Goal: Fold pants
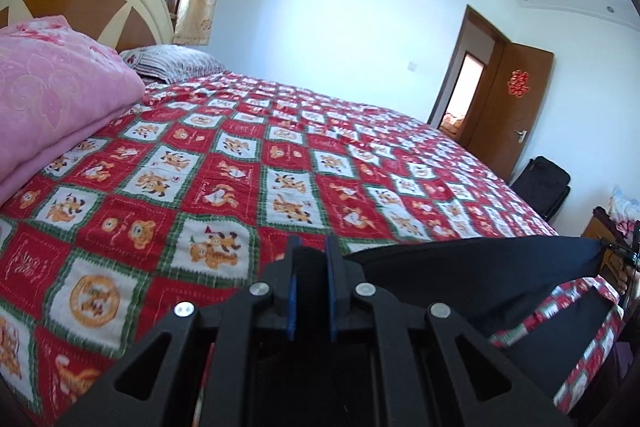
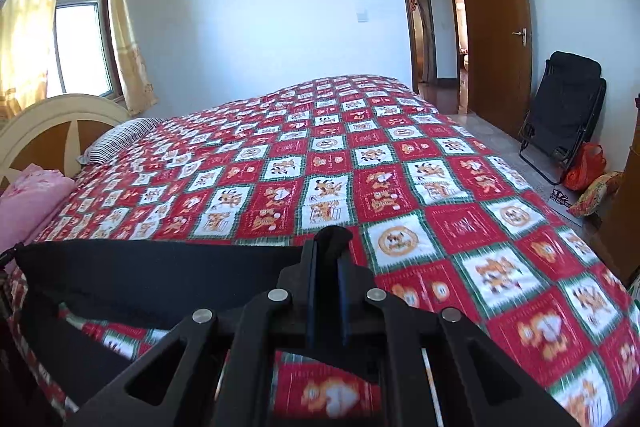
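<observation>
In the left wrist view, our left gripper [image 1: 312, 247] is pinching one end of the black pants [image 1: 480, 267], which are stretching off to the right above the red quilt [image 1: 240, 147]. In the right wrist view, our right gripper [image 2: 328, 247] is squeezing the pants [image 2: 160, 267] too, with black cloth poking out between its nearly closed fingers.

pants [image 1: 480, 267] lower part perhaps cut off
</observation>
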`<control>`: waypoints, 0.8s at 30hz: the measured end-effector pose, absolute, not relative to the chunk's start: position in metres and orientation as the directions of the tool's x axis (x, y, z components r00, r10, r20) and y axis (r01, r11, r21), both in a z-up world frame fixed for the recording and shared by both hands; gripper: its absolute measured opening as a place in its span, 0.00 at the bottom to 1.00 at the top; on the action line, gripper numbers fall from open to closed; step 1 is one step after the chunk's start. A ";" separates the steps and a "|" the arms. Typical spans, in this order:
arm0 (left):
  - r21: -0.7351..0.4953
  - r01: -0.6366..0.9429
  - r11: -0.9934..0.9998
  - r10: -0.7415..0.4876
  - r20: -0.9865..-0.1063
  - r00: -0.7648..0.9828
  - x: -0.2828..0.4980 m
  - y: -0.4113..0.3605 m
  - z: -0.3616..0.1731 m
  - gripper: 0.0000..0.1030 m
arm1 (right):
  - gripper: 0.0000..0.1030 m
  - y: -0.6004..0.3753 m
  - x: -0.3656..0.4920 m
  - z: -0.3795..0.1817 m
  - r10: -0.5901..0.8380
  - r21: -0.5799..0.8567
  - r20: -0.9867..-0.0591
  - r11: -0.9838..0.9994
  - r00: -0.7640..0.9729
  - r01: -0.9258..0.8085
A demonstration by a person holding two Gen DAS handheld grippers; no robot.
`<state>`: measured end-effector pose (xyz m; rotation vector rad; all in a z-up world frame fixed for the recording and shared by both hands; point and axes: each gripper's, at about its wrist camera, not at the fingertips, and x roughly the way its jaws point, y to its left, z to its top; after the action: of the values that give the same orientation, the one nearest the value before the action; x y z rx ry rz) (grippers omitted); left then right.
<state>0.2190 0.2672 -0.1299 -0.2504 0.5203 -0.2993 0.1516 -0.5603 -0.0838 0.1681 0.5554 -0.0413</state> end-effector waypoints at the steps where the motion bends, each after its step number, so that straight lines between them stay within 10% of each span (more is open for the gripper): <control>1: -0.313 0.226 0.922 -0.351 -0.437 0.828 0.211 0.268 -0.130 0.11 | 0.08 -0.562 0.144 -0.084 0.009 0.154 -0.524 0.984 0.852 0.084; 24: -0.186 0.239 0.953 -0.302 -0.502 0.811 0.115 0.288 -0.203 0.26 | 0.08 -0.582 0.045 -0.146 -0.029 0.122 -0.618 0.984 0.785 0.132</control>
<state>0.1146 0.2877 -0.2034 -0.1160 0.5546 -0.2897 0.0452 -0.5820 -0.1457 0.1625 0.6626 -0.0870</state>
